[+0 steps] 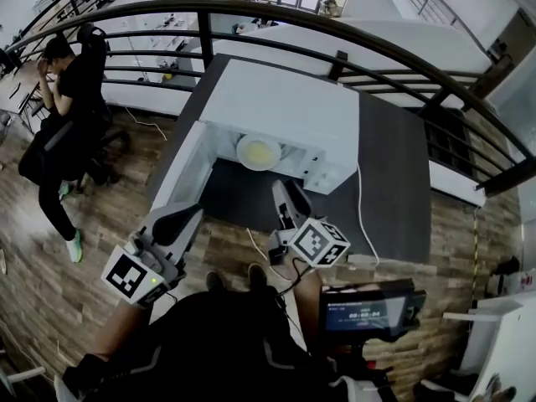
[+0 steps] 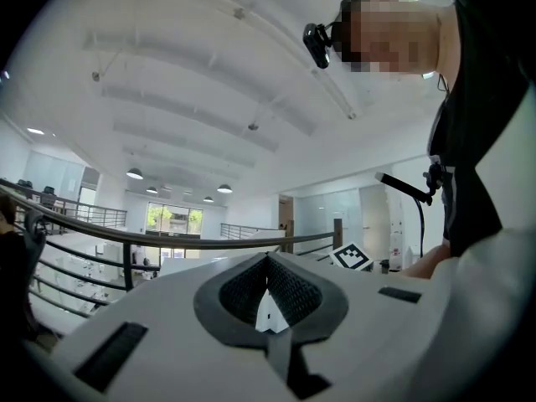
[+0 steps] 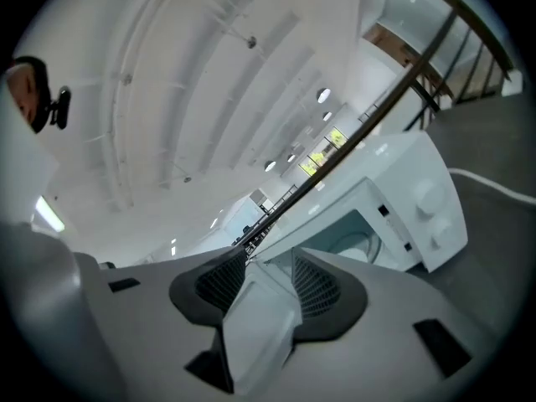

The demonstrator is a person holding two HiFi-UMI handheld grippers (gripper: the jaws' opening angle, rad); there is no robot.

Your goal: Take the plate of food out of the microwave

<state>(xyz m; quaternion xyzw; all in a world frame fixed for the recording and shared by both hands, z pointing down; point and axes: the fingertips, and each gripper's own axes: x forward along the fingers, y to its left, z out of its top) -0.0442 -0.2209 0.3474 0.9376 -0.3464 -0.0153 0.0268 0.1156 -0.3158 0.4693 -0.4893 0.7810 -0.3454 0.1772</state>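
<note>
Left gripper [image 1: 186,216]: held low at the person's left, near the free end of the open door, tip tilted upward; its jaws are closed tip to tip and nothing is gripped between them. Right gripper [image 1: 286,189]: raised over the front part of the table and pointed toward the microwave's open cavity, just short of it; its jaws are parted about halfway, nothing is pressed by the pads, and the white door [image 1: 180,170] is seen through the gap. Plate [image 1: 258,152]: white, round, loaded with a pale yellow portion of food, set inside the cavity near its front; it is touched by neither gripper. Microwave [image 1: 285,111]: white, boxy, fitted with two knobs [image 3: 419,195] on its right panel, its door swung out to the left. Table [image 1: 394,191]: dark grey, on which the microwave is placed. Cable [image 1: 362,208]: white, trailed from the microwave's right side across the table toward its near edge. Floor [image 1: 50,291]: wood planks. Railing [image 1: 335,32]: black, curved, run behind the table. Seated person [image 1: 71,99]: dressed in black, placed at far left, well apart from the table.
</note>
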